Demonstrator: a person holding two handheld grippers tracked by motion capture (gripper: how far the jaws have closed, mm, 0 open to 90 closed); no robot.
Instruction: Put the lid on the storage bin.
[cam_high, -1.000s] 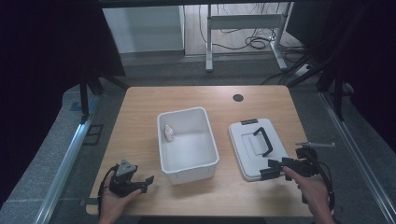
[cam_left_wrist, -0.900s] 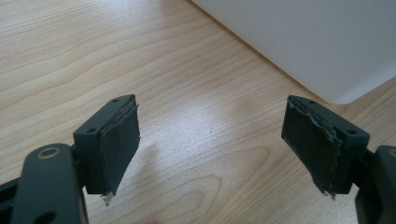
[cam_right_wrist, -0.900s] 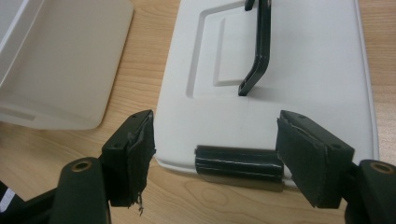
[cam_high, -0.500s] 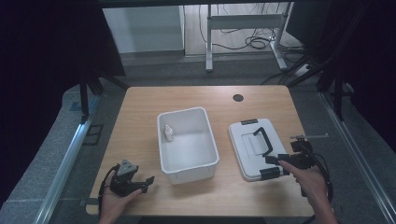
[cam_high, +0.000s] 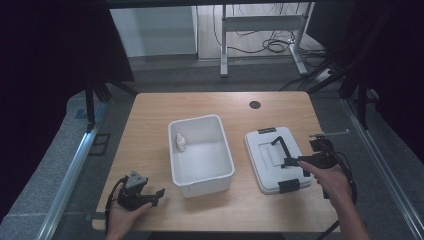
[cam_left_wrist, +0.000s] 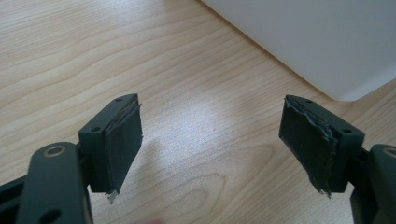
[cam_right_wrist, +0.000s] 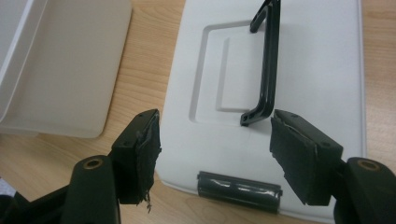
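Lid (cam_high: 276, 159) handle (cam_high: 286, 150) upright, running along the lid's length.

A light wooden table (cam_high: 150, 125) carried the work. An open white bin (cam_high: 201, 176) sat near its middle, and a small white bottle (cam_high: 180, 142) stood upright inside against the bin's left wall. A round dark hole (cam_high: 255, 104) marked the table's far edge. Beyond the table I saw grey floor, a white metal frame (cam_high: 260, 22) with legs, and loose black cables (cam_high: 272, 46) under it. Dark curtains (cam_high: 55, 50) hung on both sides.
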